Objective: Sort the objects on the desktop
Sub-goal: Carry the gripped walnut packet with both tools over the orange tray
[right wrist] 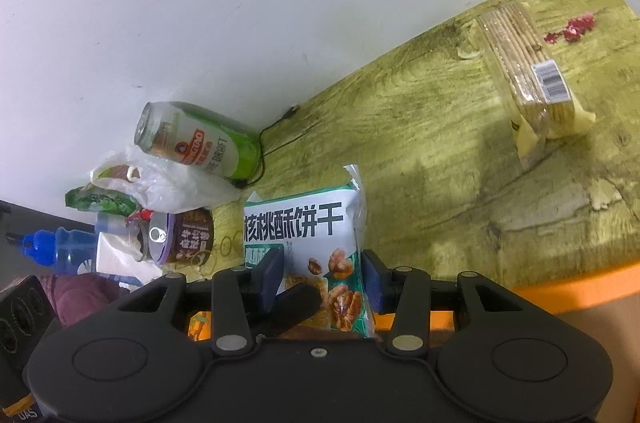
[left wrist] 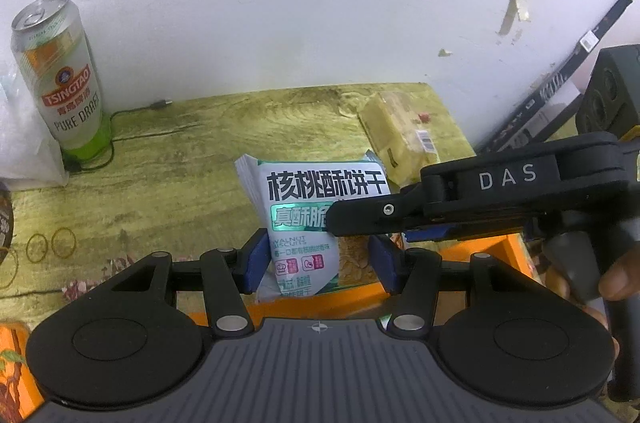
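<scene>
White-and-green walnut biscuit packet (left wrist: 304,223), held upright above the front edge of the counter (left wrist: 180,159), with both claws on it. Left claw (left wrist: 316,263) clamps the packet's lower part between its blue pads; right claw (right wrist: 322,281) clamps the same packet from the other side, its black finger crossing the label in the left view. Judged step: carrying the packet to its sorting place, possibly the orange bin (left wrist: 480,251) directly below. Both hands should travel together to avoid tearing or twisting the packet. Cracker pack (right wrist: 528,79) lies near; beer can (left wrist: 60,75), white plastic bag (right wrist: 172,179) and cable (left wrist: 132,115) stand well apart.
</scene>
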Action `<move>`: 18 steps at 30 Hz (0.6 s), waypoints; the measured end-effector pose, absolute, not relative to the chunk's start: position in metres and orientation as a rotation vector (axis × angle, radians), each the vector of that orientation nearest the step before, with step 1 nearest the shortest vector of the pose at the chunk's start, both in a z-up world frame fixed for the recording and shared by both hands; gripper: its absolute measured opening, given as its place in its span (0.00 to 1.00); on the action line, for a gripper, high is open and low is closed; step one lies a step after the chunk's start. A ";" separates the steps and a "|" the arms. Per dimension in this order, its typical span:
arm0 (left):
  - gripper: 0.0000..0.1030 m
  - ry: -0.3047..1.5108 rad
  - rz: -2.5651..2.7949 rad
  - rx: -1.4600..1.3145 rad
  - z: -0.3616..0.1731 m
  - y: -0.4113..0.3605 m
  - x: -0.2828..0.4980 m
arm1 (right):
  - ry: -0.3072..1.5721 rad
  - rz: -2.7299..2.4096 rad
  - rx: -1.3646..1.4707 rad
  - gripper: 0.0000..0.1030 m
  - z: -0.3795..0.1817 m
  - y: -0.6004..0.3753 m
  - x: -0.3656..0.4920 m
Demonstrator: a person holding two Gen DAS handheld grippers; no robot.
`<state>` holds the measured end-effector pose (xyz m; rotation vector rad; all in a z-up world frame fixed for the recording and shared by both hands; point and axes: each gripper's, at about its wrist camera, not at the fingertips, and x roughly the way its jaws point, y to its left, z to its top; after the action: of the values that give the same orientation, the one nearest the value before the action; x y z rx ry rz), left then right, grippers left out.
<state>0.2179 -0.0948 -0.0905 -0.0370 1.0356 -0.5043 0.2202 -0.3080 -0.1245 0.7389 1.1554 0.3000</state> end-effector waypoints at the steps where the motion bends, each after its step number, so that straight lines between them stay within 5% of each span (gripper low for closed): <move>1: 0.52 1.039 -0.505 -0.038 -0.090 -0.095 0.216 | 1.155 0.301 0.740 0.40 -0.124 -0.308 0.217; 18: 0.53 1.081 -0.531 -0.054 -0.091 -0.102 0.177 | 1.170 0.283 0.792 0.40 -0.128 -0.317 0.170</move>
<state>0.1766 -0.1022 -0.0909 -0.0545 1.0812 -0.5313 0.1698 -0.3169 -0.1276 0.7919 1.1703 0.2834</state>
